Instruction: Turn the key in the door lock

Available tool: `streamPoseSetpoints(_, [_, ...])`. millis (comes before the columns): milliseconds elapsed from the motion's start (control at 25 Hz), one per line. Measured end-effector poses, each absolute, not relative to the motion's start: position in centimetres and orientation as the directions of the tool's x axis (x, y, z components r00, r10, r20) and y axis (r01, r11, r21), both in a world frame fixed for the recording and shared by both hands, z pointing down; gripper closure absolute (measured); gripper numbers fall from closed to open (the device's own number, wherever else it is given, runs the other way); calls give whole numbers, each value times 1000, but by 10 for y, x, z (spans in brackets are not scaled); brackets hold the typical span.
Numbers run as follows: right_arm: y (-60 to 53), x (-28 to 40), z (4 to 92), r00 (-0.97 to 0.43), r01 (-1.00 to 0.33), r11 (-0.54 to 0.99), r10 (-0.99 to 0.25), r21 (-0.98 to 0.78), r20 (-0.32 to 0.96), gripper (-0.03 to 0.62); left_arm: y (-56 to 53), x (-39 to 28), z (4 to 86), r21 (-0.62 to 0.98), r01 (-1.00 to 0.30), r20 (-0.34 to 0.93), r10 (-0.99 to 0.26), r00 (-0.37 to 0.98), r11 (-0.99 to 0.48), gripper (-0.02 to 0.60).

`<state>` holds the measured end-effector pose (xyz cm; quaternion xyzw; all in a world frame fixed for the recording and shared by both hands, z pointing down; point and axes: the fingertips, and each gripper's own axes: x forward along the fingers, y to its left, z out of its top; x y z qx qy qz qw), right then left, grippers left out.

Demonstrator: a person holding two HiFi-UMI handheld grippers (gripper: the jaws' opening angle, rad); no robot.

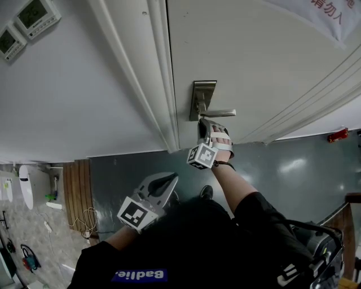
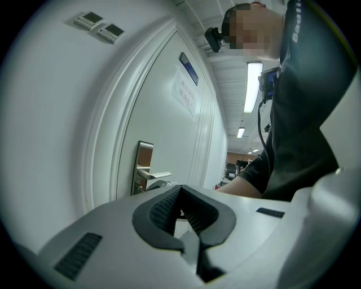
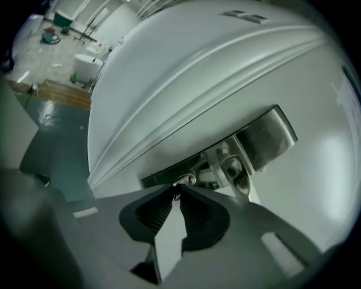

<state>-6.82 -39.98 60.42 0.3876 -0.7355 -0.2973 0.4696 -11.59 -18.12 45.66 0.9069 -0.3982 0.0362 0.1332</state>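
A white door (image 1: 254, 68) carries a steel lock plate (image 1: 202, 99) with a lever handle (image 1: 220, 113). My right gripper (image 1: 202, 125) is pressed up to the plate just under the handle. In the right gripper view its tips (image 3: 179, 191) pinch a small metal key (image 3: 181, 181) with a ring, right at the plate (image 3: 265, 138); the keyhole itself is hidden. My left gripper (image 1: 171, 179) hangs low and away from the door, its jaws (image 2: 181, 189) shut on nothing. From there the plate (image 2: 144, 155) and handle (image 2: 158, 175) show beyond the tips.
The moulded door frame (image 1: 152, 84) runs just left of the lock. Two wall control panels (image 1: 36, 17) sit at the upper left. A paper sign (image 1: 321, 17) hangs on the door. On the floor are wooden slats (image 1: 76, 192) and a red object (image 1: 338, 135).
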Motion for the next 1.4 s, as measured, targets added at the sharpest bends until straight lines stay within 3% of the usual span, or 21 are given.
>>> streamPoseSetpoints(280, [-399,-68,610,-238,39,390,-891,920,388,557,-177,-117,458,217,-726,163,-709,686,-653,588])
streamPoseSetpoints(480, [-402,-68,605,-229,142,341,-902,929,366,556,-175,-115,452,216,-710,139,-698,702,-671,588])
streamPoseSetpoints(640, [-391,-68,609,-214,8,483,-855,876,473,529,-168,-122,444,215,-697,112,-692,713,-683,588])
streamPoseSetpoints(840, [-358,-58,579,-298,-335,574,-817,747,494,508,-158,-120,444,237,-650,86,-651,754,-722,588])
streamPoseSetpoints(1080, [-293,-36,557,-410,-681,626,-756,379,511,510,-145,-106,453,279,-585,61,-594,802,-761,589])
streamPoseSetpoints(1200, [-259,-23,550,-465,-769,615,-726,176,507,509,-131,-95,446,258,-583,45,-593,804,-771,589])
streamPoseSetpoints(1400, [-206,2,532,-555,-787,617,-702,-8,447,510,-106,-68,426,204,-614,15,-624,781,-763,588])
